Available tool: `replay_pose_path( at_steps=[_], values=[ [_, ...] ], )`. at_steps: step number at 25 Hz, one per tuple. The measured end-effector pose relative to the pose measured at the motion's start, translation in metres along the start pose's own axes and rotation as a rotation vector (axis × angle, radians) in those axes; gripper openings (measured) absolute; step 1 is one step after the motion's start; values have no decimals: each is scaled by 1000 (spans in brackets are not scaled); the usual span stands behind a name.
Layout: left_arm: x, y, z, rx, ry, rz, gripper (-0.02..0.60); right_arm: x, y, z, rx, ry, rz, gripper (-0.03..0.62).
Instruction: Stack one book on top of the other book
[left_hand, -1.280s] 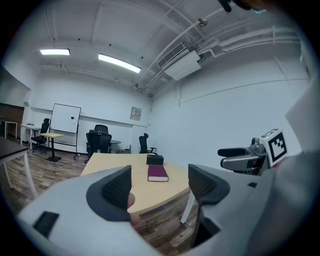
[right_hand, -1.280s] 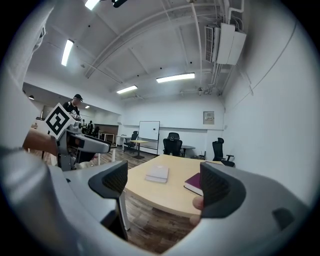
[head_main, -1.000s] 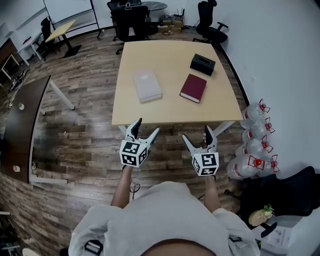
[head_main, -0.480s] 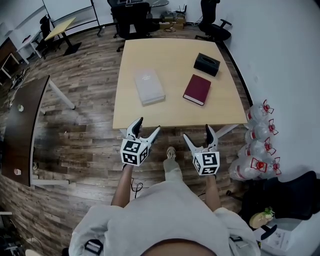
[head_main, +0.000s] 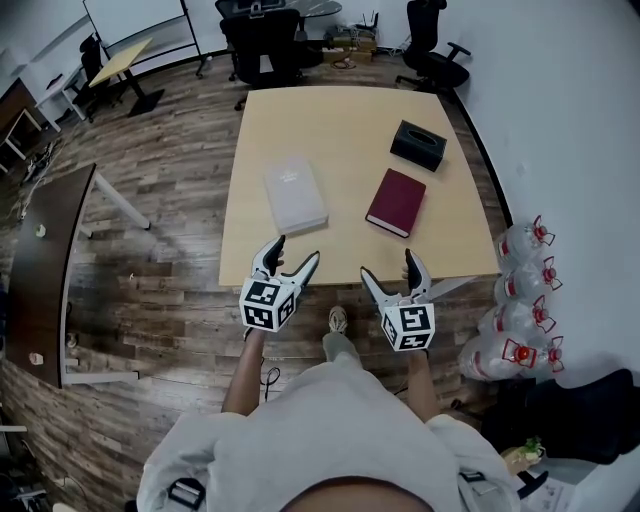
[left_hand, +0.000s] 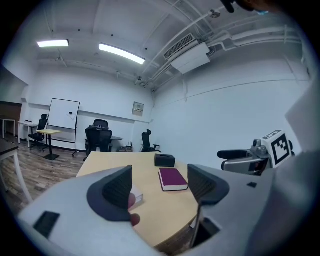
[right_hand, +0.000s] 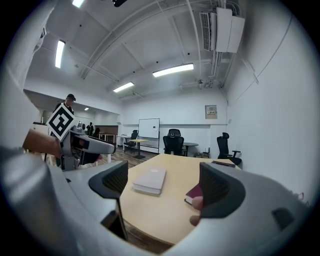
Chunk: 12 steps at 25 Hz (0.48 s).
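A grey-white book (head_main: 295, 194) lies flat on the left half of the light wooden table (head_main: 340, 140). A dark red book (head_main: 396, 202) lies to its right, apart from it. The red book (left_hand: 173, 179) shows between the jaws in the left gripper view, and the pale book (right_hand: 150, 180) between the jaws in the right gripper view. My left gripper (head_main: 293, 258) hangs open at the table's near edge, short of the pale book. Over the near edge in front of the red book, my right gripper (head_main: 389, 269) is open too. Neither holds anything.
A black tissue box (head_main: 418, 145) sits at the table's far right. Office chairs (head_main: 262, 40) stand behind the table. Several water jugs (head_main: 520, 290) line the white wall on the right. A dark desk (head_main: 45, 260) is at the left.
The view has drawn nearer to the table; both grippers now reach its near edge. Their jaws stay open and the books have not moved.
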<state>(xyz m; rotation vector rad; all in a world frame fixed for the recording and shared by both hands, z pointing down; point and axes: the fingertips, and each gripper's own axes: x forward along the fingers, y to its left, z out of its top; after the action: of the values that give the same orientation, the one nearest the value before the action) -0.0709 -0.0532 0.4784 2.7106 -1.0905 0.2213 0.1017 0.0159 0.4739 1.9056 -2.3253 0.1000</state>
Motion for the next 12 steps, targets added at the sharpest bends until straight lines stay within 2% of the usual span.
replay_pose_path(
  at_steps=[12],
  values=[
    [106, 45, 34, -10, 28, 37, 347, 104, -68, 16, 22, 10, 35, 443]
  ],
)
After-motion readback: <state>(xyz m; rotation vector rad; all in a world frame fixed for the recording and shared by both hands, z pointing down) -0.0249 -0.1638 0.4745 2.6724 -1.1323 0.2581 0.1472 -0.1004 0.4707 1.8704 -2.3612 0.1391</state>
